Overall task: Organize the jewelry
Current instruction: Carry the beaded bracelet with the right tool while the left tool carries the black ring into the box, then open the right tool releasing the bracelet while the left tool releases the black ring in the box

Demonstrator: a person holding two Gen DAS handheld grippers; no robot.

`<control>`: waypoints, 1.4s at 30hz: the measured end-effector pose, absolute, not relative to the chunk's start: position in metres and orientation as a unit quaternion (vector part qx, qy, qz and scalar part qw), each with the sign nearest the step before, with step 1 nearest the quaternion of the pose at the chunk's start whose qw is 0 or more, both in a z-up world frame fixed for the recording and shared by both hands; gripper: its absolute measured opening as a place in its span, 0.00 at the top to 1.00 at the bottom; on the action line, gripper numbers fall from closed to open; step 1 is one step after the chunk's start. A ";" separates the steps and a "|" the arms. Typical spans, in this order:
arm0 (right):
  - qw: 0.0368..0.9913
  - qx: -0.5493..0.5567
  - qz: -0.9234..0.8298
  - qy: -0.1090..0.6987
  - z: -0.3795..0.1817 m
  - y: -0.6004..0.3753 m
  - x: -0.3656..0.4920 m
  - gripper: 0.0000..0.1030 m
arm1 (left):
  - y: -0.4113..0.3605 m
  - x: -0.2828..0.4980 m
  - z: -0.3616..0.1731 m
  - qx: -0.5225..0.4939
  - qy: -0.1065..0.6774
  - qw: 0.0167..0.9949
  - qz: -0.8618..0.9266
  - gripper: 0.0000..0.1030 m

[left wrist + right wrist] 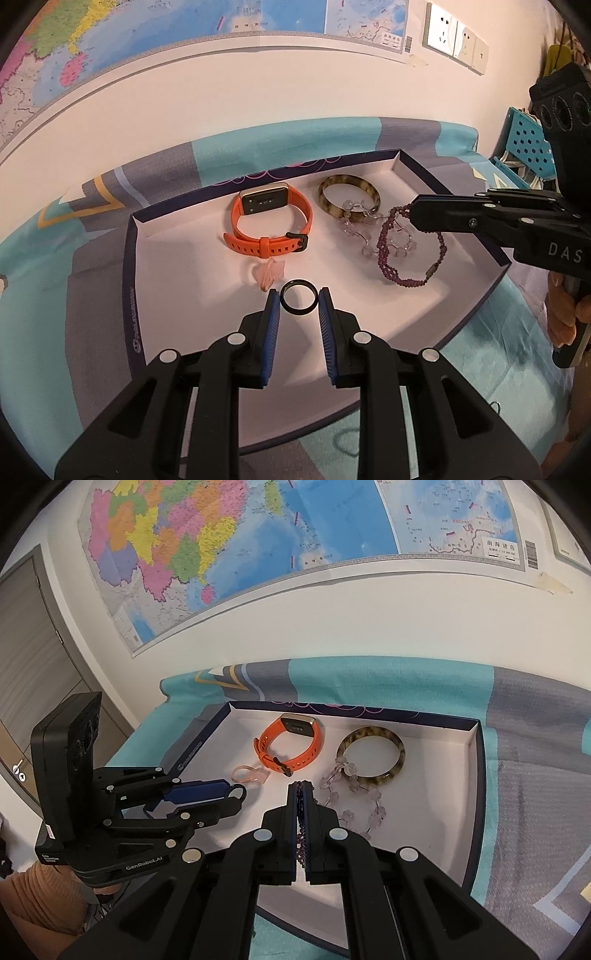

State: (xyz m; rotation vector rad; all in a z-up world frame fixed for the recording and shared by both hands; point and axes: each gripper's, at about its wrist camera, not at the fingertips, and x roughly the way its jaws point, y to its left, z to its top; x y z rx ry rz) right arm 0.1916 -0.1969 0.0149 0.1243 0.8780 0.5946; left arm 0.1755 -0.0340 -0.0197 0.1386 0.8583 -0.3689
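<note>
A white-lined box lid (369, 369) lies on the bed as a tray, also seen in the right wrist view (436, 849). In it are an orange watch (271, 225), a tortoiseshell bangle (349, 197), a clear bead bracelet (369, 236), a pink ring (267, 275), a dark purple bead bracelet (406, 258) and a black ring (298, 302). My left gripper (298, 299) has its pads on either side of the black ring, touching it. My right gripper (303, 790) is shut on the purple bracelet (301, 834), whose loop hangs down to the tray.
The tray sits on a teal and grey bedspread (92, 295) against a wall with a map (258, 535). A teal crate (528, 144) stands at the far right. Wall sockets (454, 37) are above it. A door (29, 664) is at the left.
</note>
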 end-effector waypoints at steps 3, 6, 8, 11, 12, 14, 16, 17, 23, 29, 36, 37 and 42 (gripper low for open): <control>0.861 0.062 0.281 0.420 0.013 -0.199 0.194 0.99 | -0.035 0.180 -0.023 0.067 0.418 0.889 -0.175 0.79; 0.860 0.067 0.278 0.422 0.011 -0.201 0.198 0.99 | -0.035 0.183 -0.025 0.067 0.421 0.888 -0.171 0.79; 0.861 0.069 0.273 0.425 0.009 -0.202 0.201 0.99 | -0.035 0.185 -0.026 0.066 0.423 0.888 -0.170 0.79; 0.861 0.071 0.265 0.429 0.005 -0.205 0.205 0.99 | -0.035 0.187 -0.029 0.066 0.426 0.887 -0.167 0.79; 0.860 0.072 0.262 0.431 0.004 -0.205 0.206 0.99 | -0.035 0.187 -0.030 0.067 0.426 0.887 -0.166 0.79; 0.861 0.075 0.255 0.434 0.001 -0.207 0.209 0.99 | -0.035 0.188 -0.031 0.069 0.427 0.886 -0.164 0.79; 0.860 0.078 0.252 0.436 -0.001 -0.209 0.211 0.99 | -0.036 0.190 -0.033 0.069 0.429 0.886 -0.163 0.79; 0.861 0.079 0.249 0.437 -0.002 -0.210 0.213 0.99 | -0.036 0.191 -0.034 0.069 0.430 0.885 -0.163 0.79; 0.860 0.078 0.244 0.442 -0.007 -0.211 0.213 0.97 | -0.038 0.194 -0.035 0.068 0.432 0.885 -0.162 0.79; 0.859 0.056 0.244 0.446 -0.009 -0.204 0.209 0.93 | -0.039 0.194 -0.035 0.067 0.431 0.886 -0.161 0.79; 0.859 0.022 0.227 0.458 -0.018 -0.195 0.211 0.93 | -0.038 0.194 -0.036 0.068 0.429 0.887 -0.160 0.78; 0.862 0.018 0.221 0.456 -0.018 -0.195 0.211 0.95 | -0.038 0.193 -0.036 0.069 0.428 0.887 -0.160 0.78; 0.866 0.019 0.211 0.452 -0.016 -0.197 0.212 0.94 | -0.035 0.192 -0.036 0.061 0.425 0.889 -0.161 0.61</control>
